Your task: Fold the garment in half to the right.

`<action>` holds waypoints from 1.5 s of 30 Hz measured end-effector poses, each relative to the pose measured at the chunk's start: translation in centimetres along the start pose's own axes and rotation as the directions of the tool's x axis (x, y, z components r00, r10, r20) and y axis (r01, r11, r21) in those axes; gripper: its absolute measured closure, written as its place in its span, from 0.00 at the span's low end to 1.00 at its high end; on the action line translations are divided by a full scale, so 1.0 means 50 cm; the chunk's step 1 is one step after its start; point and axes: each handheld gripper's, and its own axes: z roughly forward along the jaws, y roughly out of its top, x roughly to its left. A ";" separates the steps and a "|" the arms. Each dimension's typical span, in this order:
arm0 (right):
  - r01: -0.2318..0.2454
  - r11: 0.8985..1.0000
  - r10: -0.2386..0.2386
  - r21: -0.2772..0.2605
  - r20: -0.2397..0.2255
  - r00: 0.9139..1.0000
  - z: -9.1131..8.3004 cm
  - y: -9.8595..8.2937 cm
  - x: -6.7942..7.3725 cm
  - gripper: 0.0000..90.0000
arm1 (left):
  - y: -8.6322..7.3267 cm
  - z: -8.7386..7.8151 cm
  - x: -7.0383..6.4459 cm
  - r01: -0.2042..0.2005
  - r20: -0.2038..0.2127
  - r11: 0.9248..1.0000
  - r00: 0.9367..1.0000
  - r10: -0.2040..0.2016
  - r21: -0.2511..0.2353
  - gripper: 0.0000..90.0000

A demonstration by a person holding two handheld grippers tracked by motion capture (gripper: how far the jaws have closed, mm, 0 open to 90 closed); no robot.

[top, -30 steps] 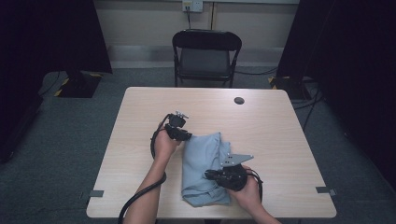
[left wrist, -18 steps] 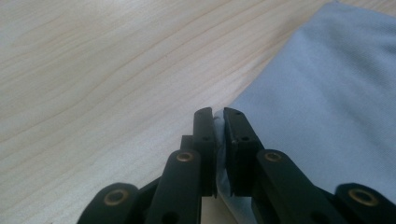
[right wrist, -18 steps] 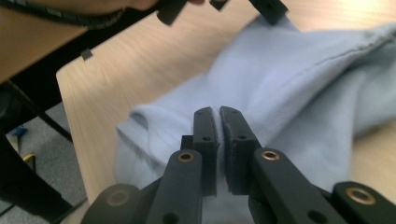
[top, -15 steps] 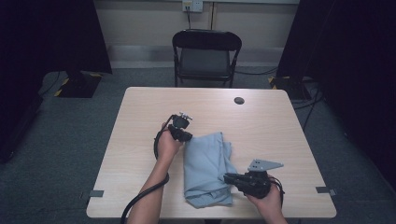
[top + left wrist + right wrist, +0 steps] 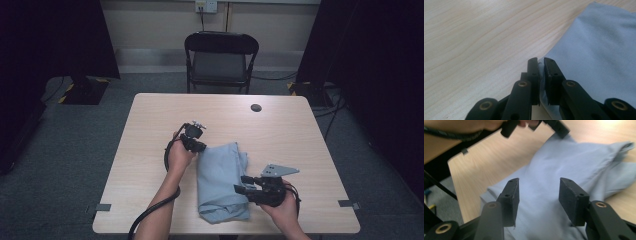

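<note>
A folded light blue cloth [image 5: 220, 180] lies on the wooden table [image 5: 280, 135], a little right of the middle and toward the near edge. My left gripper [image 5: 196, 146] is at the cloth's far left corner, shut on the cloth's [image 5: 599, 47] edge, which is pinched between its jaws [image 5: 541, 75]. My right gripper [image 5: 243, 184] hovers at the right side of the cloth [image 5: 564, 167], open, jaws wide apart with nothing between them [image 5: 539, 195]. The left hand and its gripper [image 5: 554, 126] show at the top of the right gripper view.
A small dark round object [image 5: 256, 107] sits near the table's far edge. A black folding chair [image 5: 220, 60] stands behind the table. Dark curtains hang on both sides. Bare tabletop lies left and right of the cloth.
My right gripper drew back off the cloth toward the near right, then came in again at the cloth's right side. The left gripper stayed on its corner.
</note>
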 end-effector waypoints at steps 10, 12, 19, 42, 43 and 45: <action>-0.035 0.989 0.022 0.141 0.096 0.995 -0.017 -0.057 -0.034 0.87 | -0.007 0.000 0.004 -0.003 0.005 1.000 1.000 0.003 -0.012 0.93; -0.062 0.989 0.049 0.136 0.096 0.994 -0.025 -0.069 -0.041 0.77 | -0.009 -0.002 0.003 -0.017 -0.002 0.999 1.000 0.017 -0.029 0.90; -0.031 0.999 0.030 0.034 0.054 0.998 -0.053 -0.058 -0.058 0.38 | -0.017 -0.017 0.006 -0.071 0.015 0.986 0.997 0.075 -0.149 0.31; 0.053 0.998 -0.054 0.024 0.057 0.997 -0.077 -0.059 -0.114 0.11 | -0.037 -0.058 0.008 -0.081 0.067 0.973 0.993 0.097 -0.214 0.17; 0.056 0.998 -0.058 0.027 0.064 0.996 -0.079 -0.060 -0.117 0.11 | -0.039 -0.058 0.007 -0.082 0.071 0.974 0.993 0.099 -0.212 0.17; 0.057 0.998 -0.058 0.021 0.058 0.997 -0.083 -0.063 -0.123 0.11 | -0.043 -0.059 0.007 -0.088 0.075 0.974 0.991 0.106 -0.209 0.17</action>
